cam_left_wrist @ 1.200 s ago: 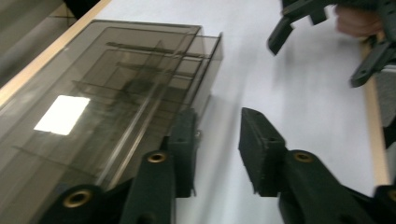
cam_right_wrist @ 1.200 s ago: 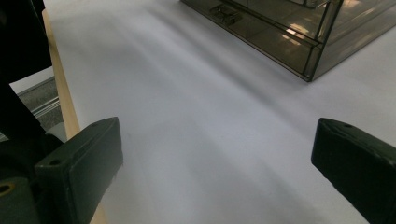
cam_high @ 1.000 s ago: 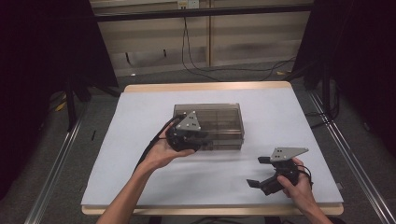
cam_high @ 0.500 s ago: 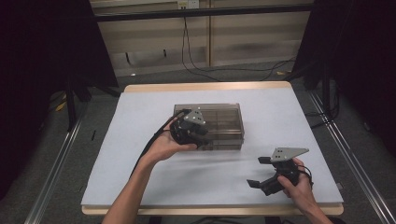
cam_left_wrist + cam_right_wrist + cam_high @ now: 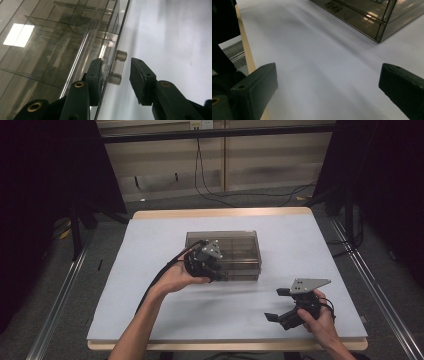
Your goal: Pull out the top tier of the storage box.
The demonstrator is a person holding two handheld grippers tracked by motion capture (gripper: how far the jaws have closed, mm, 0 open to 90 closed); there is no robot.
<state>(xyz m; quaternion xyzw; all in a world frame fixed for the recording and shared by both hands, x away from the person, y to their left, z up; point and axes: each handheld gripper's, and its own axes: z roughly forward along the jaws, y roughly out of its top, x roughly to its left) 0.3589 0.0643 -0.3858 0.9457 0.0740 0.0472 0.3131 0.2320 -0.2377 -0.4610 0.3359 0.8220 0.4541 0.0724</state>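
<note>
A smoky clear plastic box with inner dividers lies shut in the middle of the white table. My left gripper is at its front wall, tilted over the front edge. In the left gripper view the jaws straddle a clear latch on that wall; one pad lies by the lid's edge and the other stands off the latch. These jaws have just been closing, with the latch between them and a gap still showing. My right gripper rests open near the table's front right, nothing between its pads.
The white sheet covers the table, with a wooden edge at the back. The right gripper view has the box's corner and another latch far ahead. A black cable trails from the left gripper. Metal rails run along both sides.
My left gripper has rolled and shifted a little right along the box's front, its grey plate now tilted. The right gripper has not moved.
</note>
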